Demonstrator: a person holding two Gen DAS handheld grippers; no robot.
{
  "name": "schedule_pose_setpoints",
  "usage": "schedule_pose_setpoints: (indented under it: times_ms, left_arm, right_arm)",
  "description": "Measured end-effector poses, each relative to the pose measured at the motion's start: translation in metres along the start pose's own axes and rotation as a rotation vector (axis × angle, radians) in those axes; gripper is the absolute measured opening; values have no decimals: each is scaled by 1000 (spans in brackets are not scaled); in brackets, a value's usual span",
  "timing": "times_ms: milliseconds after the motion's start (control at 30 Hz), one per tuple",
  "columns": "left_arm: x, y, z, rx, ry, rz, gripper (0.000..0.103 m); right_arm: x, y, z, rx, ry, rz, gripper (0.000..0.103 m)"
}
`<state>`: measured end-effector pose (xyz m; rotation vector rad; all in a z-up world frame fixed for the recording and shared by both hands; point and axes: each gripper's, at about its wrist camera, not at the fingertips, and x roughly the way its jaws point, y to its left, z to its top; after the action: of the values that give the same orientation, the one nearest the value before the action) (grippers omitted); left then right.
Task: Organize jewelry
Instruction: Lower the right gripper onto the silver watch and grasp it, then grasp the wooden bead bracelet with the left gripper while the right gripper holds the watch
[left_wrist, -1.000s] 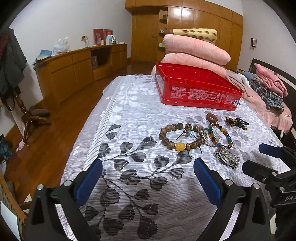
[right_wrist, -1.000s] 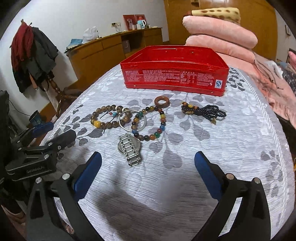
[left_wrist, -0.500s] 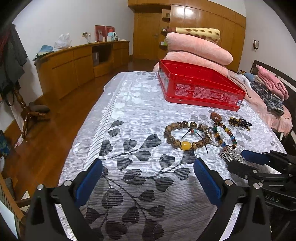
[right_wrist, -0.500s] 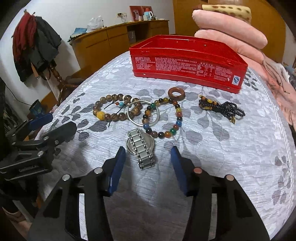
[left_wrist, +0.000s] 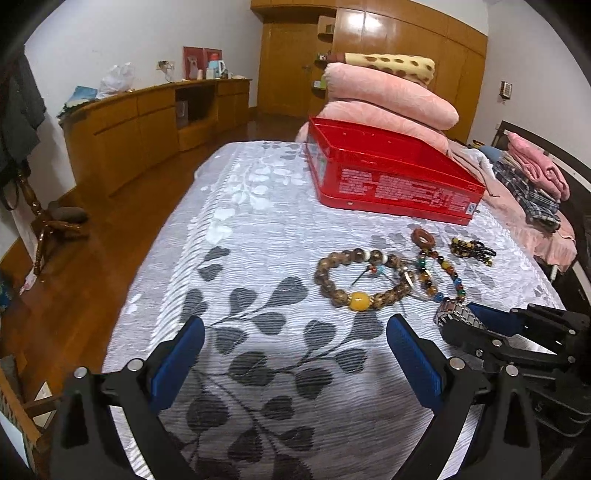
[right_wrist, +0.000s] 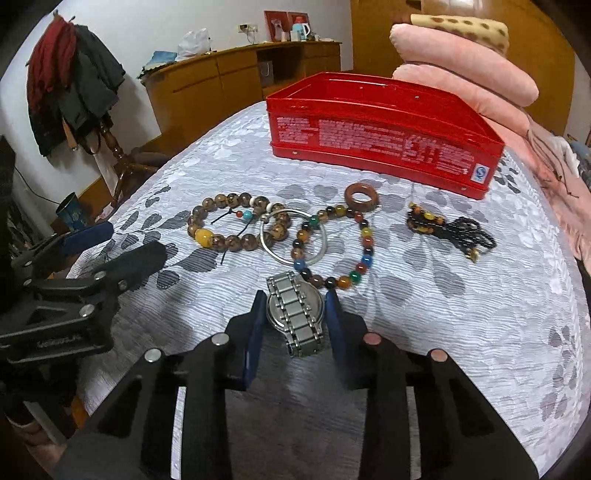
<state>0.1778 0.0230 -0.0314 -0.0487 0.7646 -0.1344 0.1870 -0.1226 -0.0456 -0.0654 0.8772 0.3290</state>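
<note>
A silver watch (right_wrist: 295, 314) lies on the leaf-print bedspread (right_wrist: 443, 314). My right gripper (right_wrist: 295, 295) straddles its round case, the jaws closing and both blue pads against its sides. Behind it lie a brown bead bracelet (right_wrist: 203, 236), a silver bangle (right_wrist: 291, 260), a multicolour bead strand (right_wrist: 365, 236), a wooden ring (right_wrist: 362, 197) and a dark bead bracelet with black cord (right_wrist: 443, 225). An open red tin (right_wrist: 380, 136) stands beyond them. My left gripper (left_wrist: 293, 325) hovers open and holds nothing, left of the brown bead bracelet (left_wrist: 360, 301) and the watch (left_wrist: 456, 314).
Pink pillows (right_wrist: 465, 62) are stacked behind the tin. The bed's left edge drops to a wooden floor (left_wrist: 92, 266), with low cabinets (left_wrist: 147, 129) and a coat stand (right_wrist: 74, 92) beyond. Folded clothes (left_wrist: 532, 177) lie at the right.
My right gripper moved forward over the watch and its jaws went from wide open to narrow around the watch case. The left gripper stayed open and nearly still.
</note>
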Motion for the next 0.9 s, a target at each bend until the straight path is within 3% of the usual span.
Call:
schedule_pose_setpoints:
  times_ms: [300, 433, 567, 633, 667, 733, 900]
  left_arm:
    - [20, -6, 19, -51, 40, -28, 94]
    - [34, -2, 25, -72, 82, -29, 74]
    - [42, -4, 26, -63, 100, -15, 65]
    - [44, -5, 26, -58, 106, -11, 39]
    - [43, -4, 26, -61, 104, -8, 35]
    - [42, -2, 25, -70, 105, -64, 14]
    - [34, 0, 21, -85, 100, -94, 11]
  right_arm:
    - [-17, -20, -9, 34, -16, -34, 31]
    - [-15, -23, -11, 40, -9, -25, 31]
    - [-11, -26, -11, 46, -4, -19, 31]
    - [-10, -26, -11, 49, -3, -17, 31]
    - [-10, -27, -10, 52, -3, -16, 31]
    - [-11, -27, -11, 52, -4, -15, 31]
    - [-10, -29, -11, 59, -1, -16, 31]
